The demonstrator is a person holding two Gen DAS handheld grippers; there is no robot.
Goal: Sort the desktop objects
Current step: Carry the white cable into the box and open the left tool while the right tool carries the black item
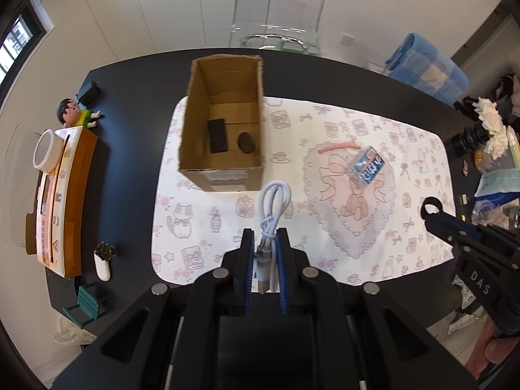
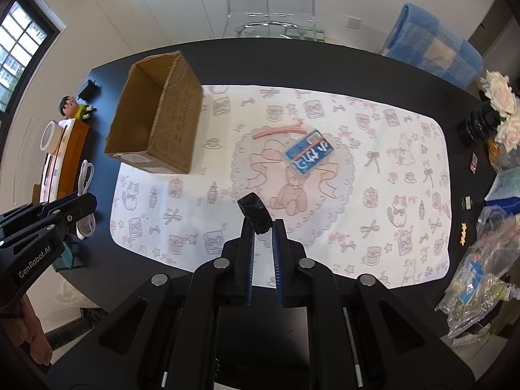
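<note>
Both tools are gripping items above the bench.
The left tool (image 1: 265, 239) is clamping a white cable (image 1: 271, 214); the right tool (image 2: 264, 227) is pinching a black strap loop (image 2: 254, 213) near the cardboard box (image 2: 175, 130).

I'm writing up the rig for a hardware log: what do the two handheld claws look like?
Both are black plastic claws with blue ribbed pads on the fingers and round silver bolt heads. The left claw carries white "GenRobot.AI" lettering on its side, and the right claw reads "DAS".

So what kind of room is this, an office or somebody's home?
Probably a home or a small office: a round black table with a pink cartoon-printed mat, a clear plastic chair behind it, and cream artificial roses at one edge.
</note>
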